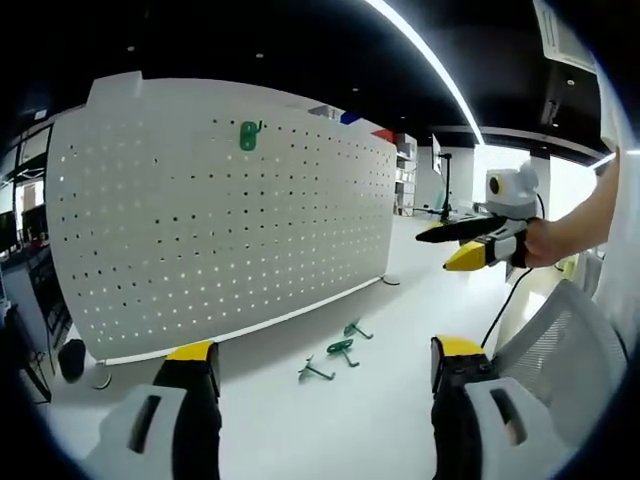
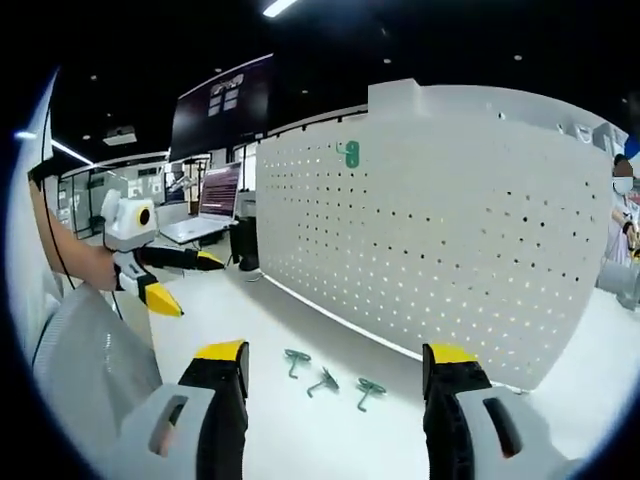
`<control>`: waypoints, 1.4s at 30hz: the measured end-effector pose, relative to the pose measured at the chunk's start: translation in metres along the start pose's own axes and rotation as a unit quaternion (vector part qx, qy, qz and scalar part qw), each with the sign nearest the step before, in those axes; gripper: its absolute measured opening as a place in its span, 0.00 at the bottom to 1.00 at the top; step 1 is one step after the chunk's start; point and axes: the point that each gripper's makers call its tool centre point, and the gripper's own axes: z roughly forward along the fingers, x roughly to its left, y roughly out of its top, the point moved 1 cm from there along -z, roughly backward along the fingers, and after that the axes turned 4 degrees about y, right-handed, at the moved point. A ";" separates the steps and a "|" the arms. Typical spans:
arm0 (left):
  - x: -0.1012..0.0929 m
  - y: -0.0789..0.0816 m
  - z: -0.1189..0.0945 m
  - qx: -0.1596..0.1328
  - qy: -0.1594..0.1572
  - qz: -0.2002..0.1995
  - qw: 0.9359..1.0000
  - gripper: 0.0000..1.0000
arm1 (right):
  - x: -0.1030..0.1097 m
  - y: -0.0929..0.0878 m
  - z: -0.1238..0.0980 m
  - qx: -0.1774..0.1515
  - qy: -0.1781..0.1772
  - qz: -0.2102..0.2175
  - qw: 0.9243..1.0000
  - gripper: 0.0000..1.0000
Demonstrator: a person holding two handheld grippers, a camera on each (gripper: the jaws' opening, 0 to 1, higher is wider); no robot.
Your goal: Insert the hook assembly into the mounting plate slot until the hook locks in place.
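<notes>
**Hooks on tabletop, both grippers empty**

Hook assemblies: three small green metal hooks lie loose on white tabletop [image 1: 400,300], in a short row in front of upright white perforated pegboard mounting plate [image 1: 220,210].

L gripper [image 1: 325,365]: yellow-tipped black jaws wide apart, nothing between them, not touching anything. In left gripper view the hooks sit just beyond and between the jaw tips: near hook [image 1: 314,371], middle hook [image 1: 341,349], far hook [image 1: 354,329]. All apart from the board's bottom edge.

R gripper [image 2: 335,372]: jaws also spread wide, holding nothing. In right gripper view the same three lie between its tips: left hook [image 2: 295,359], centre hook [image 2: 324,383], right hook [image 2: 367,391], close together but separate.

Fourth green hook piece [image 1: 248,135] already sits in the pegboard, high up near top edge; seen too in right gripper view [image 2: 350,152].

Outward: each view catches the other gripper held in the air off to the side, w/ person's hand [image 1: 545,243] behind it; R gripper's jaws show only a narrow gap from this angle. Grey mesh chair back [image 1: 560,340] at table edge. Laptop [image 2: 210,205] open on desk in background; ceiling strip light [image 1: 430,65] overhead.
</notes>
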 end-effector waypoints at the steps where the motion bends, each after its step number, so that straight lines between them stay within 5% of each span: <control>1: 0.000 0.000 0.000 0.000 0.000 0.000 1.000 0.90 | -0.001 -0.004 -0.004 0.004 -0.001 0.000 1.000 0.69; 21: 0.007 0.001 -0.009 0.001 0.001 -0.003 1.000 0.91 | -0.016 -0.048 -0.046 0.037 -0.032 0.016 0.999 0.69; 34: 0.009 -0.003 -0.013 0.007 0.000 -0.002 1.000 0.91 | -0.014 -0.048 -0.045 0.036 -0.033 0.018 0.999 0.70; 42: 0.007 -0.008 0.000 0.044 -0.026 0.014 0.999 0.88 | -0.007 -0.048 -0.043 0.034 -0.033 0.023 0.999 0.70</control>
